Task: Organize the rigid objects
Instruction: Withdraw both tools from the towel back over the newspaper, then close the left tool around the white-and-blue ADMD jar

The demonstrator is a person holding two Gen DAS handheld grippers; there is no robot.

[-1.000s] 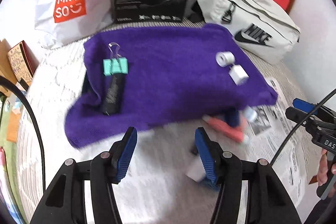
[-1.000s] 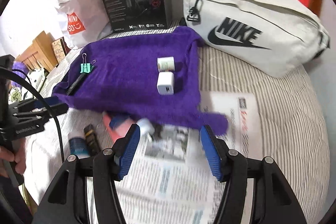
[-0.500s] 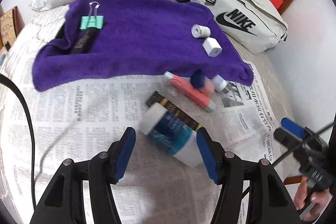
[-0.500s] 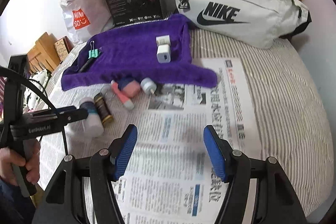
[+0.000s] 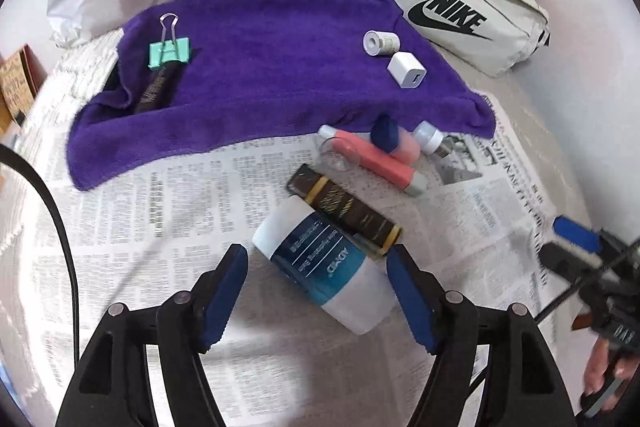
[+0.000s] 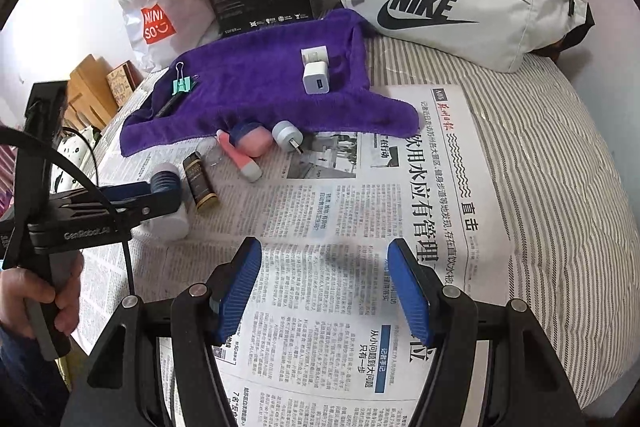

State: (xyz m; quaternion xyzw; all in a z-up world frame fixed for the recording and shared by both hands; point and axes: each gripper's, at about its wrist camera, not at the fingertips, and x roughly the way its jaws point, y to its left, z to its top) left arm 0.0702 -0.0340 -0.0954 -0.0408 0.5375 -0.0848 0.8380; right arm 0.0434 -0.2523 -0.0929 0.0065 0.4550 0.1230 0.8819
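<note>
Blue-labelled bottle (image 5: 322, 267) lay on the newspaper (image 5: 160, 211) between my left fingers (image 5: 224, 287), which were opening without touching it; my right fingers (image 6: 240, 279) hung released over bare newsprint

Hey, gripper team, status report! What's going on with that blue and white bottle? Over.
Left gripper opening, astride blue and white bottle, not gripping. Right gripper open, empty. Brown tube touching bottle.

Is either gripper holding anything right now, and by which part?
Nothing. The left gripper is opening around the blue bottle without gripping it; the right gripper is empty.
</note>
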